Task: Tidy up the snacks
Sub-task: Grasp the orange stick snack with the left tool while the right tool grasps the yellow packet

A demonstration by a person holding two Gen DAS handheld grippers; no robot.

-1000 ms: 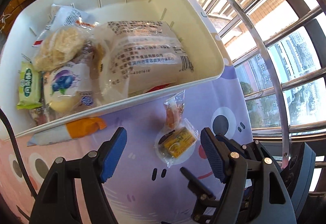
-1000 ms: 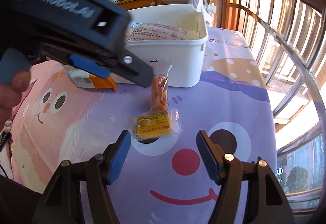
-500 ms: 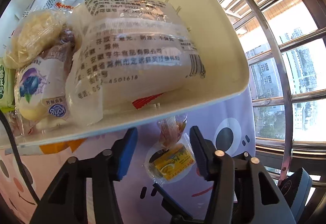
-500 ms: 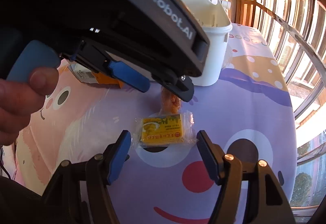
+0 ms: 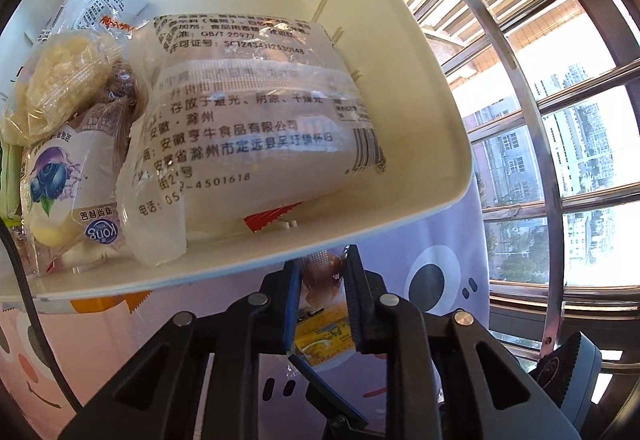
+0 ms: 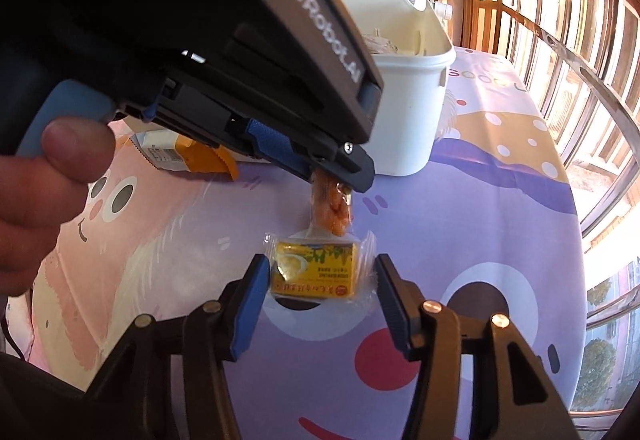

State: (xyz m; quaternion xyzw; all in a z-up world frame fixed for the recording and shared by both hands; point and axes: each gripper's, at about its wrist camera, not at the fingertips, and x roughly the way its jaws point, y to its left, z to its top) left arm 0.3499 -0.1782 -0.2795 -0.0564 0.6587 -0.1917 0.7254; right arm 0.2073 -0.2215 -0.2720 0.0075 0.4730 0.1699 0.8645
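Having dropped toward table (image 6: 500, 208) since earlier frame; left tool (image 5: 322, 280) now clamping orange snack packet (image 6: 334, 208), just beside white bin (image 6: 404, 112). Right tool (image 6: 318, 288) closing around yellow snack packet (image 6: 316, 272), lying flat on table between pads, not yet pressing it. Orange packet's lower end touching yellow packet's far edge. Sitting in bin: large clear bread bag (image 5: 248, 128), blueberry bun (image 5: 64, 192), other wrapped snacks. Lying left of bin: orange-ended packet (image 6: 188, 156).

Left tool (image 6: 340, 176) hides top of orange snack (image 6: 332, 208)
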